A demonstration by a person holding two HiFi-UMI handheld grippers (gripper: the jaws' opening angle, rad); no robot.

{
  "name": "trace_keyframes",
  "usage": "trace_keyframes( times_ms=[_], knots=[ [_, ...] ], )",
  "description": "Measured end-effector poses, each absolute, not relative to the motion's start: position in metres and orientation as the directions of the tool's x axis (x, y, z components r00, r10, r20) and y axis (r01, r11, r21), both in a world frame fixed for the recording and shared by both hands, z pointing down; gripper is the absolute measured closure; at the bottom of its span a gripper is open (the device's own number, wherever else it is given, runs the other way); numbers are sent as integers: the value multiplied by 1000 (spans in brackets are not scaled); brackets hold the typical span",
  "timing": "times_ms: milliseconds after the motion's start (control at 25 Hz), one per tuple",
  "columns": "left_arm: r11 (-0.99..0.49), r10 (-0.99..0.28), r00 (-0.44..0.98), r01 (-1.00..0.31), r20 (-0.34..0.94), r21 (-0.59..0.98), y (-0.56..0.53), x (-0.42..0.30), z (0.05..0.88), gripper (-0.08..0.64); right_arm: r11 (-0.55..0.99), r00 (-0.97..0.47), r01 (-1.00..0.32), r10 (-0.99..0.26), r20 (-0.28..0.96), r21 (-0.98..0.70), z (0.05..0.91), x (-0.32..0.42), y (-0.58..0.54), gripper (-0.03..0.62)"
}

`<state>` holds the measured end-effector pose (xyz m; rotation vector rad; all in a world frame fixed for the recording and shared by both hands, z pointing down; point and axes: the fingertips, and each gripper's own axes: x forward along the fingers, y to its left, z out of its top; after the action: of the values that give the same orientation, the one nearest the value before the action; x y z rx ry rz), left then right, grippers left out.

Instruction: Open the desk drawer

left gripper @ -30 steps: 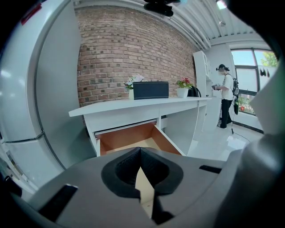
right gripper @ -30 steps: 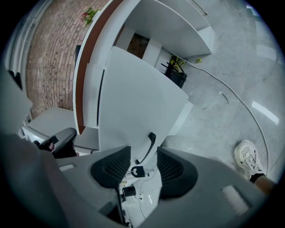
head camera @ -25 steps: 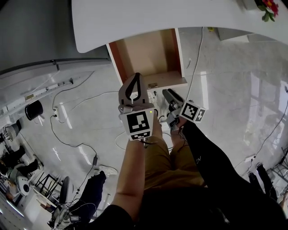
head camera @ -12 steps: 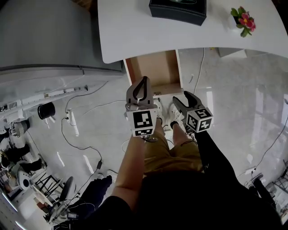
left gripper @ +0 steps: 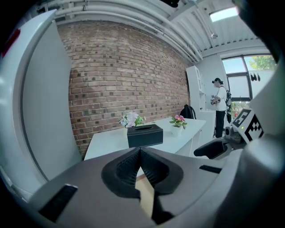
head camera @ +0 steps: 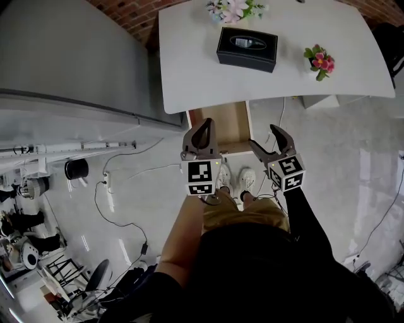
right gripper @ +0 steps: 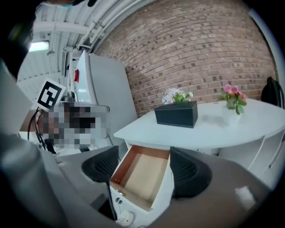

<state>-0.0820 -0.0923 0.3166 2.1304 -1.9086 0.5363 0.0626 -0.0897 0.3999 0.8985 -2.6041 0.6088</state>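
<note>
One drawer (head camera: pixel 224 125), pulled out and bare inside, centre frame beneath the near edge of the white counter (head camera: pixel 189 69); my left tongs (head camera: pixel 206 123) pressed together, empty; my right tongs (head camera: pixel 268 140), jaws just been opening, nothing gripped, both held clear as I judge the pull finished

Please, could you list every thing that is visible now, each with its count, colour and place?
desk: one, white, beside the cabinet
drawer: one, wooden inside, under the desk, pulled open, empty
box: one, black, on the desk
pale flowers: one bunch, desk's far edge
pink flowers: one pot, desk's right side
cabinet: one, grey, left of the desk
shoes: two, white, below the drawer
left tongs: one, grey, shut, empty
right tongs: one, grey, jaws just been opening, nothing between them
</note>
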Motion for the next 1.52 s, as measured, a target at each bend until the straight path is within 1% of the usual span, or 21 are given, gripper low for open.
trace_keyframes(
  times_ms=[80,120,160,440,600,760,920,1120,1360,1480,1520],
  knots=[
    [-128,-918,89,-989,386,-77,-99,-82,297,552,731,-754,-637,-523,397,-247,374,62,-104,239],
    [-130,-925,91,-988,370,-81,-103,-82,287,554,738,-754,-636,-534,381,-226,361,62,-112,216],
    [-131,-931,93,-988,354,-84,-107,-83,277,552,744,-755,-637,-546,364,-203,348,62,-120,209],
    [-161,-953,127,-982,274,-102,-125,-80,216,554,755,-751,-649,-618,233,-90,255,63,-157,207],
    [-186,-960,158,-977,231,-103,-130,-78,185,554,761,-753,-647,-629,192,-43,215,61,-165,206],
    [-190,-966,164,-975,201,-118,-129,-82,159,552,784,-774,-620,-615,150,16,180,55,-164,207],
    [-180,-972,157,-976,178,-126,-127,-91,138,552,796,-788,-601,-605,115,73,156,48,-158,207],
    [-158,-983,141,-975,113,-158,-127,-94,108,554,789,-788,-596,-610,83,145,139,43,-158,207],
    [-142,-988,131,-977,77,-159,-122,-101,90,552,777,-784,-605,-620,42,175,123,42,-156,209],
    [-135,-990,125,-977,72,-167,-116,-104,90,552,775,-783,-607,-621,35,178,124,41,-150,230],
    [-129,-990,117,-976,73,-176,-113,-106,90,552,770,-780,-611,-626,31,182,124,41,-149,270]
  ],
)
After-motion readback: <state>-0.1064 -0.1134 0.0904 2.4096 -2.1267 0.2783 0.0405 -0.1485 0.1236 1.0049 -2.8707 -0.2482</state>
